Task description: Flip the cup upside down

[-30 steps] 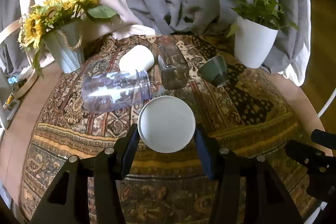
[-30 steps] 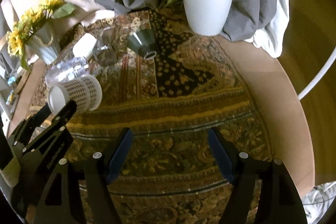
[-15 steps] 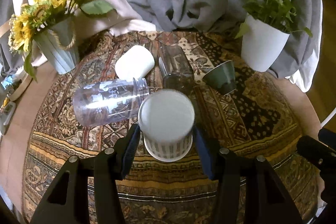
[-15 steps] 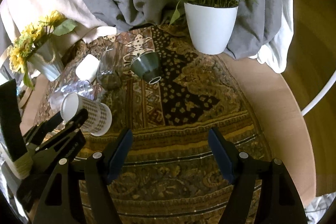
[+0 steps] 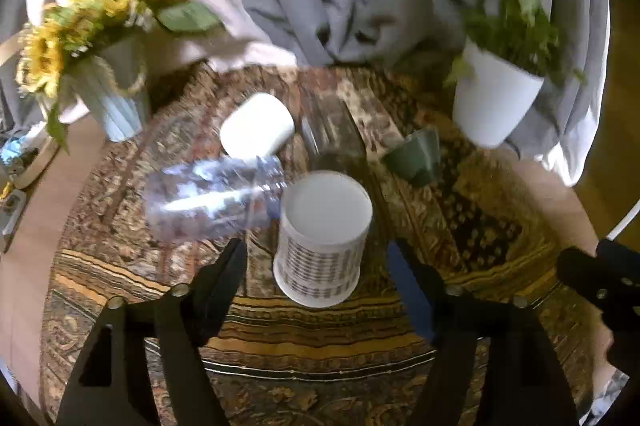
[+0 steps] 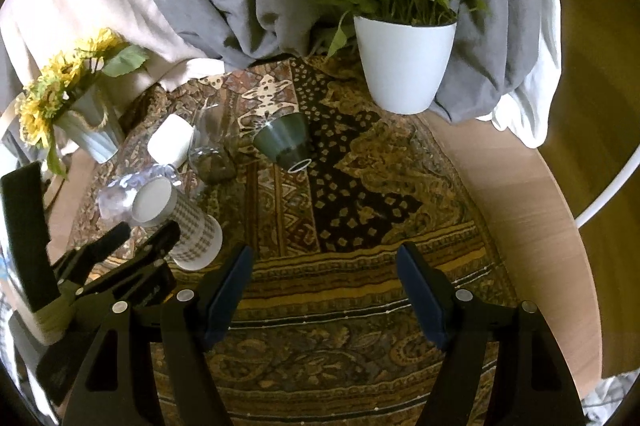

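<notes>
The white cup with a checked pattern (image 5: 322, 240) stands upside down on the patterned cloth, its flat white base up. It also shows in the right wrist view (image 6: 176, 216). My left gripper (image 5: 316, 258) is open, its jaws standing apart on either side of the cup and no longer touching it. It shows from the side in the right wrist view (image 6: 146, 232). My right gripper (image 6: 324, 262) is open and empty over the cloth, well right of the cup.
A clear plastic jar (image 5: 212, 200) lies on its side touching the cup's left. A white cup (image 5: 258, 124), a glass (image 5: 332, 134) and a green cup (image 5: 416, 156) lie behind. A sunflower vase (image 5: 116, 106) and white plant pot (image 5: 492, 106) stand at the back.
My left gripper turned the cup over from mouth-forward to base-up, set it on the cloth, then opened and drew back. The right gripper rose and pulled back slightly.
</notes>
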A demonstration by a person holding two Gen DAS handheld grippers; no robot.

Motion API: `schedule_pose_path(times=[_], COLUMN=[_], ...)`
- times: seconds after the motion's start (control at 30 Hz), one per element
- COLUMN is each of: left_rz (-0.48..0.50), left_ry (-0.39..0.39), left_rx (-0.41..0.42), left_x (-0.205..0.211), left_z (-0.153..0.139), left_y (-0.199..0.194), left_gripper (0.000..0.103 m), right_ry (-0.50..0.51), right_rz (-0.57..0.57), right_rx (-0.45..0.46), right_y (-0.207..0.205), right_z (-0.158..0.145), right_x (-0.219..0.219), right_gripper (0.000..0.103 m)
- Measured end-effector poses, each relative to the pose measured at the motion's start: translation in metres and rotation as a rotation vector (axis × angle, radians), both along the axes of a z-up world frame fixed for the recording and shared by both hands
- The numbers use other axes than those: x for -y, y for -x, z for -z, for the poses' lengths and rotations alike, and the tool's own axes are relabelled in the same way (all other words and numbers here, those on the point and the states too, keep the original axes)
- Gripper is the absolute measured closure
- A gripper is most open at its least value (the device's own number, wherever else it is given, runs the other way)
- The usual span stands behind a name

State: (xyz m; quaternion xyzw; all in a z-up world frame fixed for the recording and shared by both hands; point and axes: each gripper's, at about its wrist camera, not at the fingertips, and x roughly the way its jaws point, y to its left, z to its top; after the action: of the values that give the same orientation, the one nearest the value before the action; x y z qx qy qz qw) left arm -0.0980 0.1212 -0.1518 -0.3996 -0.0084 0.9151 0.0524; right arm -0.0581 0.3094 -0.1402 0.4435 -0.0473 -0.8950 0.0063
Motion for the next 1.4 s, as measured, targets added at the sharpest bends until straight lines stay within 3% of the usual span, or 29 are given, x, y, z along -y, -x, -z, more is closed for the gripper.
schedule_pose_path(times=[0.07,0.13,0.23,0.4,0.63,1.03,1.4], left_rz=[-0.024,-0.045,-0.079,-0.106,-0.145,-0.171,-0.193], left_ry=[-0.007,-0.005,0.025,0.05,0.067,0.06,0.09], left_rx=[-0.041,-0.08,-0.157,-0.254,-0.318,-0.332,-0.397], left_x=[0.008,0.015,0.028,0.044,0.068,0.098,0.115], left_z=[-0.014,-0.028,-0.052,-0.082,-0.109,-0.13,-0.146], left_y=[-0.008,-0.015,-0.028,-0.047,-0.065,-0.081,-0.093], left_gripper=[0.016,0.011,0.001,0.0,0.0,0.0,0.0], right_ry=[0.006,0.012,0.012,0.006,-0.004,-0.008,-0.021], right_rz=[-0.002,-0.001,-0.002,-0.009,-0.015,-0.031,-0.023], right_rx=[-0.014,-0.033,-0.076,-0.154,-0.244,-0.344,-0.397], right_y=[-0.003,-0.007,-0.013,-0.024,-0.04,-0.065,-0.081], right_z=[-0.005,-0.012,-0.024,-0.047,-0.071,-0.1,-0.114], right_x=[0.003,0.006,0.013,0.03,0.05,0.077,0.092], right_gripper=[0.029,0.029,0.021,0.013,0.008,0.007,0.007])
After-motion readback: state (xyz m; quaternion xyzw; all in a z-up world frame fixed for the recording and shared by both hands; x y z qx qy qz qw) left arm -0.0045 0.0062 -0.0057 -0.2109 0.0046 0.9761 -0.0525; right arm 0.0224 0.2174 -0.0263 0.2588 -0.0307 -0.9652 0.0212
